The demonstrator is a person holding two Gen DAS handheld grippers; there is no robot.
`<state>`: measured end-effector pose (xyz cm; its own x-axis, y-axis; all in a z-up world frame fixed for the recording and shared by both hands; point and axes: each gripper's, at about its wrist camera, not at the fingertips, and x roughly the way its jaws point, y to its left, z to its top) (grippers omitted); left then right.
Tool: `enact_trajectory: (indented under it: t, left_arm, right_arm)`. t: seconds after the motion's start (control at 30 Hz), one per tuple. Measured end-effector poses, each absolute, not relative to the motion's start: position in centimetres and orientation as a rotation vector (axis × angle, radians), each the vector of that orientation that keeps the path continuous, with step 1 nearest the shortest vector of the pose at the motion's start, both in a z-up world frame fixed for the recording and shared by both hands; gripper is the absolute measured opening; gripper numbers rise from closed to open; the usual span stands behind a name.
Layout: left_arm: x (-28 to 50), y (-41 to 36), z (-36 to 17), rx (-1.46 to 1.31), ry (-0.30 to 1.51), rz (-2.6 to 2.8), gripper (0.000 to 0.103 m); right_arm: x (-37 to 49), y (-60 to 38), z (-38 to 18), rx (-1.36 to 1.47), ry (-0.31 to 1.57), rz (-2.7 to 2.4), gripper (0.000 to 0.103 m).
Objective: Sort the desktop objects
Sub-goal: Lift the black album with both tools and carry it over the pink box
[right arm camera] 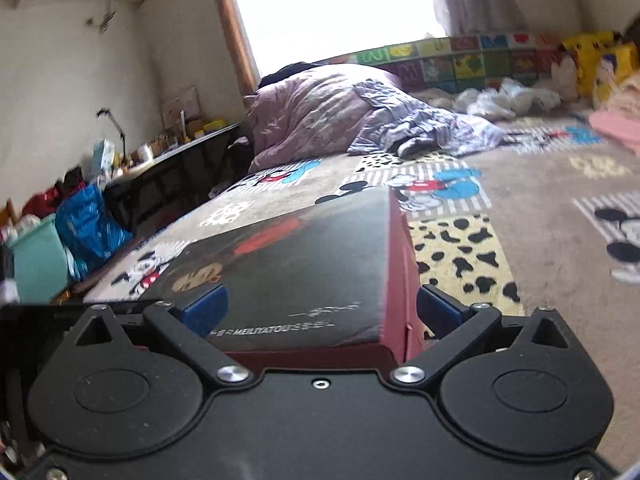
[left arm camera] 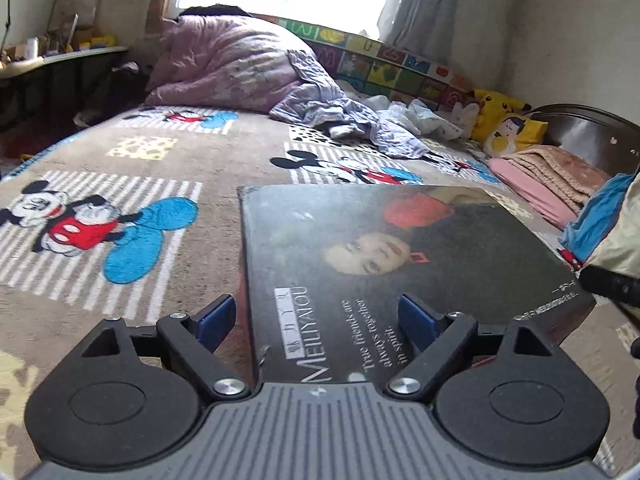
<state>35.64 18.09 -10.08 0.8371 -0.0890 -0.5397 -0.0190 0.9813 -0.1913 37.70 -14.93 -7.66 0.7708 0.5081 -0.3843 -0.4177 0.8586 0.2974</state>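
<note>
A dark box [left arm camera: 400, 264] with a printed face, a red bow and the word MEILIYATOU on its lid lies on the Mickey Mouse bed cover [left arm camera: 120, 184]. My left gripper [left arm camera: 316, 320] is open, its blue fingers straddling the box's left near corner, one finger over the lid. In the right wrist view the same box [right arm camera: 312, 264] shows its red side walls. My right gripper [right arm camera: 320, 308] is open with its fingers on either side of the box's near right corner. Neither gripper clamps the box.
A rolled pink quilt [left arm camera: 224, 64] and crumpled clothes [left arm camera: 352, 116] lie at the bed's far side. Yellow plush toys [left arm camera: 500, 120] and a folded pink blanket [left arm camera: 552, 176] sit at the right. A cluttered desk [right arm camera: 160, 156] and a blue bag [right arm camera: 88, 224] stand left of the bed.
</note>
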Motion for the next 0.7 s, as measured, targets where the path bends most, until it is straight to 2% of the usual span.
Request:
enact_trajectory:
  t: [0.23, 0.5, 0.67, 0.7]
  left_arm:
    - [36.3, 17.1, -9.7, -0.176, 0.585, -0.075, 0.088]
    - [35.7, 16.2, -9.0, -0.09, 0.51, 0.012, 0.088]
    - [35.2, 14.4, -8.2, 0.043, 0.453, -0.023, 0.088]
    - [35.4, 14.1, -8.2, 0.064, 0.459, -0.037, 0.088]
  right_arm:
    - [38.6, -15.7, -8.6, 0.306, 0.527, 0.552, 0.102]
    - [37.4, -15.5, -8.3, 0.229, 0.475, 0.523, 0.102]
    - [36.8, -14.7, -7.6, 0.126, 0.409, 0.544, 0.099]
    - [36.8, -14.5, -7.5, 0.105, 0.399, 0.554, 0.094]
